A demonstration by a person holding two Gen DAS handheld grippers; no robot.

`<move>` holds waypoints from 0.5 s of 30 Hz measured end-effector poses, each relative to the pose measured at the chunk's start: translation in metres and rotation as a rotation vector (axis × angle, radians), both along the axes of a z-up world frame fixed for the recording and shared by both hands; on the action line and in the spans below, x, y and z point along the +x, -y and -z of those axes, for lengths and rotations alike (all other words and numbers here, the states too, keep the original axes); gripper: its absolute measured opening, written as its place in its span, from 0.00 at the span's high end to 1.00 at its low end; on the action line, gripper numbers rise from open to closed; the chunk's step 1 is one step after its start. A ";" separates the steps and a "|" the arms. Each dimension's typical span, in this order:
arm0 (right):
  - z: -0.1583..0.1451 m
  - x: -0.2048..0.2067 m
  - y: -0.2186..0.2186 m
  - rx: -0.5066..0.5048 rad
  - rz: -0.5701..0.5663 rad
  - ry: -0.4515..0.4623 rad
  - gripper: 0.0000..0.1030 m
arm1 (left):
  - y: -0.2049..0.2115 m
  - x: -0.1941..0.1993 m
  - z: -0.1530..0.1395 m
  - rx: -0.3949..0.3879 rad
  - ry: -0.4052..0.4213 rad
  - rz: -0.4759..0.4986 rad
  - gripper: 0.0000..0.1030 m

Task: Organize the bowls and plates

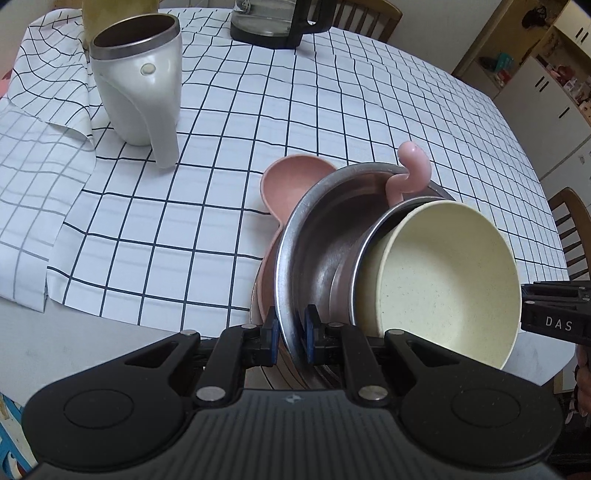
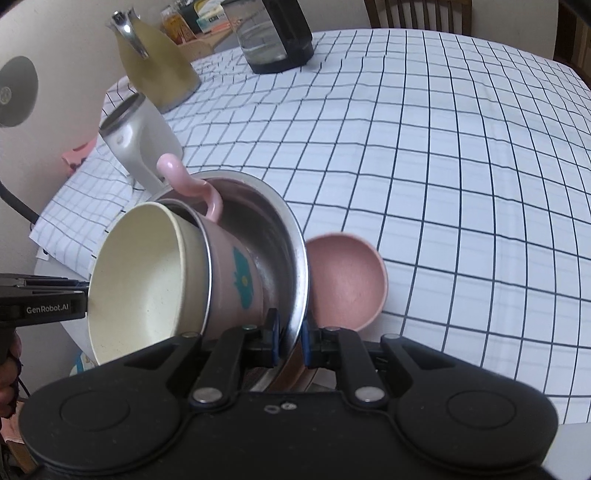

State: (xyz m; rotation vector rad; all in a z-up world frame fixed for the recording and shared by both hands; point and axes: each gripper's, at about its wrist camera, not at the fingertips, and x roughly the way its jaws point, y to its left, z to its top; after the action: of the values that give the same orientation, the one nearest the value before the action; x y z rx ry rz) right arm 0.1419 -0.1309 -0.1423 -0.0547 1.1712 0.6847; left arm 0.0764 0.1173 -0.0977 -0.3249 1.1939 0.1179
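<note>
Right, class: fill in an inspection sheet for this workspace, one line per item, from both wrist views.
Surface: table under a checked tablecloth, rumpled at one side.
Job's things: steel bowl holding a pink mug with a cream bowl inside; pink bowl behind.
Clutter: white mug, yellow jug, glass kettle.
Grippers: left gripper and right gripper, jaws clamped on the steel bowl's rim.
Cables: dark cable at the edge.
Surroundings: wooden chairs, cupboards.

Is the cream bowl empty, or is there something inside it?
Empty. The cream bowl shows a bare speckled inside in both wrist views; it sits nested in the pink mug, inside the steel bowl.
</note>
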 end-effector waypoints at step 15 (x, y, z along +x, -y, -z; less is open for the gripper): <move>0.005 -0.003 -0.007 -0.025 0.012 -0.007 0.84 | -0.006 0.006 0.013 -0.014 -0.008 0.006 0.88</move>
State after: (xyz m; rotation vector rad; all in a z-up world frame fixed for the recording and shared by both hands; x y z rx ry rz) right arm 0.1388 -0.1241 -0.1472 -0.0666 1.1863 0.6605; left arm 0.0823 0.1237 -0.1108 -0.3336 1.2039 0.1055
